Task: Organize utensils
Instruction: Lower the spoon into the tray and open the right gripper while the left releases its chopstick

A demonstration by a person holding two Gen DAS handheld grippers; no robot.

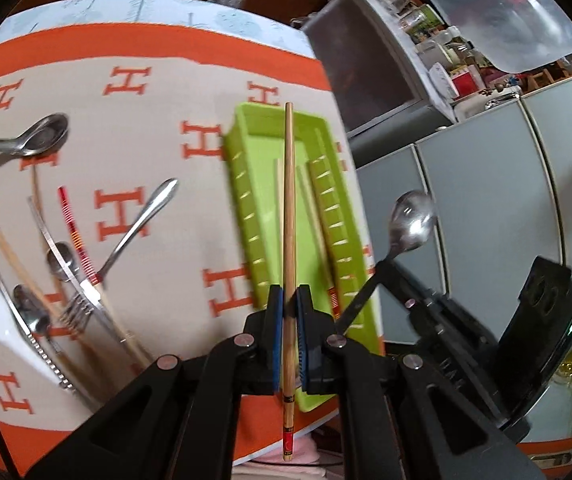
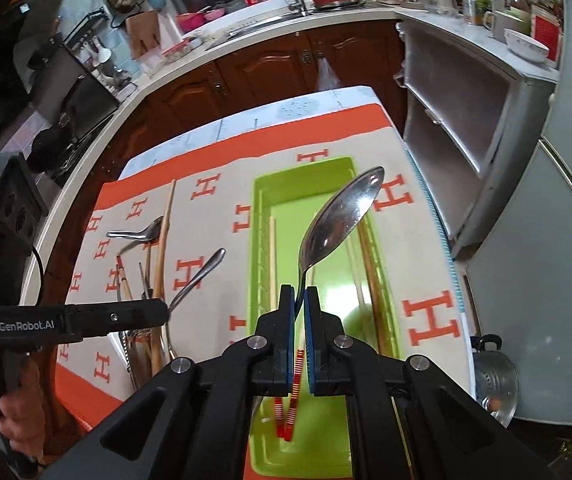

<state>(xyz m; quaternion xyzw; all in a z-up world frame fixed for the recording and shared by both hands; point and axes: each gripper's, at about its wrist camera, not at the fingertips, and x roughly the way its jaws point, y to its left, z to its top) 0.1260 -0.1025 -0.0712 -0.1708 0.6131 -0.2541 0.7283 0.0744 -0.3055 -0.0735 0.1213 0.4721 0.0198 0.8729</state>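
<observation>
Chopstick (image 1: 289, 216) clamped in the shut left gripper (image 1: 289, 320), long axis running straight ahead from the jaws, lined up lengthwise over the green tray (image 1: 246, 200) lying just beyond and below. Spoon (image 2: 337, 220) pinched by its handle in the shut right gripper (image 2: 299, 320), bowl up and forward, tray directly beneath. Both about equally close to the tray. Loose cutlery pile (image 1: 58, 280) left of the left jaws.
</observation>
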